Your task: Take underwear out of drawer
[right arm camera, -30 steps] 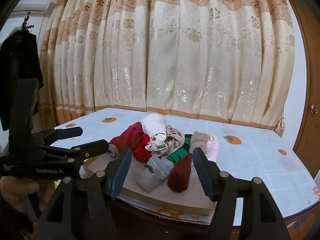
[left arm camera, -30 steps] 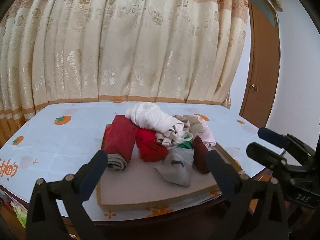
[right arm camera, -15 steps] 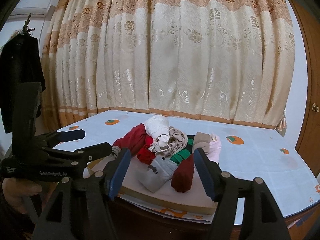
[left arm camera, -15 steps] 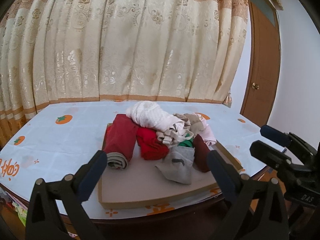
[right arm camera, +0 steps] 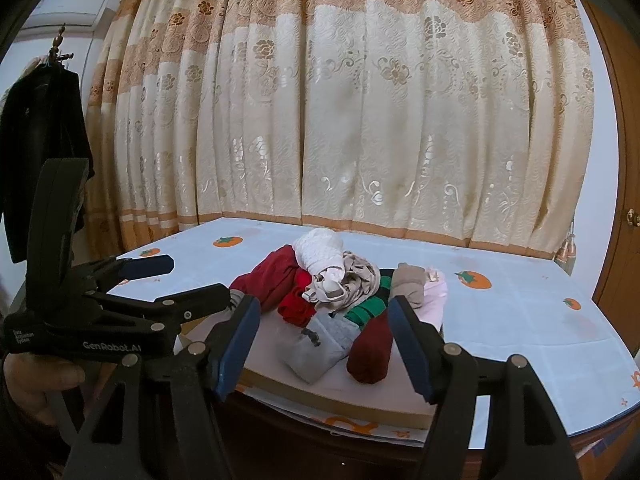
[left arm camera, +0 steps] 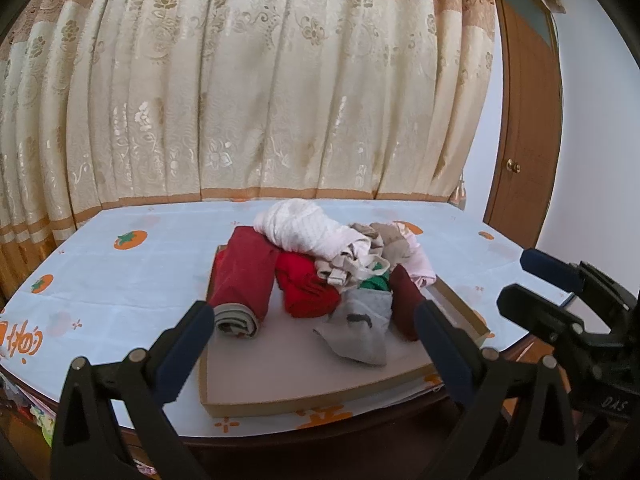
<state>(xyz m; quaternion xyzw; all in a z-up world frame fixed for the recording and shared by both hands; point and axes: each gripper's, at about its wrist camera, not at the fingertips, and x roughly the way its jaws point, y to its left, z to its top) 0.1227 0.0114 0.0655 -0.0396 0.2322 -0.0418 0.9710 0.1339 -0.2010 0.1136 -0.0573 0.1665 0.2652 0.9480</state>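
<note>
Dark red roll point(left arm camera: 244, 276), persimmon-print white tablecloth point(left arm camera: 132, 276).

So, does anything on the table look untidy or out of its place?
Yes. The clothes lie heaped at the far end of the shallow cardboard tray, not in rows. The grey piece has sprawled half unrolled toward the bare front part.

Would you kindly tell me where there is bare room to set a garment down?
The tablecloth left of the shallow box is bare, as is the box's front floor. The clothes pile crowds its back half.
</note>
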